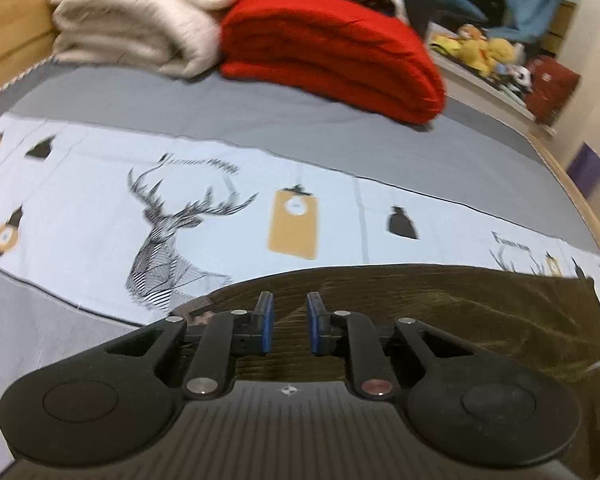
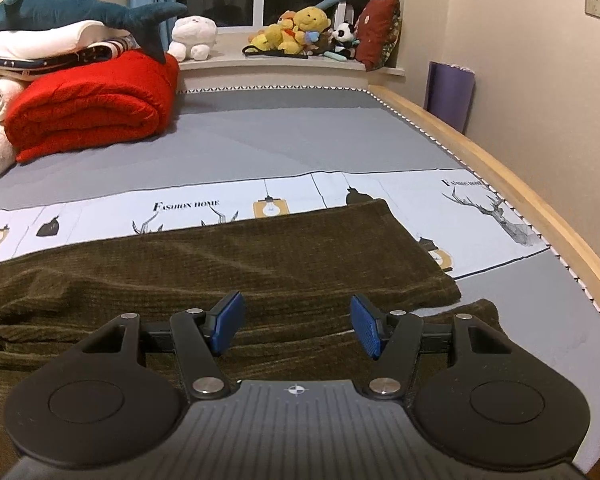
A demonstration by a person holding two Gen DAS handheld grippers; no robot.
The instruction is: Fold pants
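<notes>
Dark olive corduroy pants [image 2: 228, 264] lie flat across the bed, legs stretched toward the right edge, one leg lying over the other. They also show in the left wrist view [image 1: 440, 304]. My right gripper [image 2: 296, 326] is open, its blue pads wide apart, low over the pants near the leg ends and holding nothing. My left gripper [image 1: 290, 326] is over the pants' left part, its blue pads a narrow gap apart with nothing between them.
The bed has a grey sheet [image 2: 280, 136] with a white deer-print band. A folded red blanket [image 2: 92, 104] and cream blankets [image 1: 136, 20] sit at the back left. A wooden bed rail [image 2: 500, 168] runs along the right. Plush toys [image 2: 300, 28] sit on the window sill.
</notes>
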